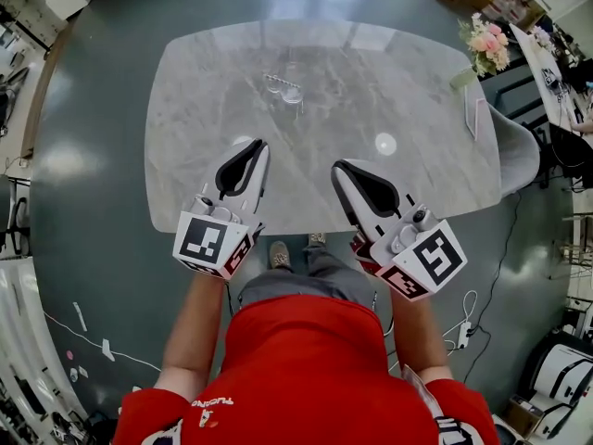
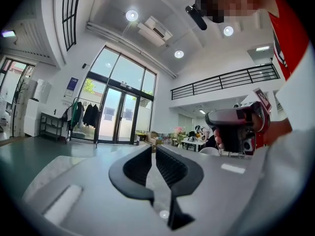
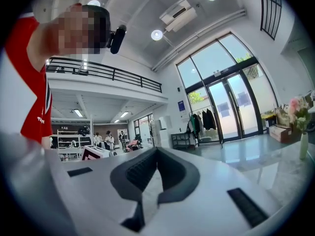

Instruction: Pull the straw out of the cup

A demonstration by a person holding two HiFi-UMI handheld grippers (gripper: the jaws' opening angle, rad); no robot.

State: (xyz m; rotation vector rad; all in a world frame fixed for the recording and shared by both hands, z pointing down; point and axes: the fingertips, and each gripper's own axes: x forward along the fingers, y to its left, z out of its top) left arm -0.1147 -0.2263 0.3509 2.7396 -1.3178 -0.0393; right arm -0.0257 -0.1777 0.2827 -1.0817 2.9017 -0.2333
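Observation:
A clear glass cup (image 1: 292,91) stands on the marble table (image 1: 204,82), toward its far middle. A striped straw (image 1: 277,82) leans out of the cup to the left. My left gripper (image 1: 256,144) hovers over the near part of the table, shut with nothing in it. My right gripper (image 1: 339,166) sits beside it to the right, jaws together and empty. Both are well short of the cup. In the left gripper view the jaws (image 2: 153,150) are closed and the right gripper (image 2: 238,127) shows at the right. Neither gripper view shows the cup; the right gripper's tips (image 3: 156,151) meet.
A small white round object (image 1: 385,144) lies on the table to the right. A vase of flowers (image 1: 488,39) stands at the far right corner, with a flat white item (image 1: 475,117) near that edge. A grey chair (image 1: 519,151) stands beside the table's right end.

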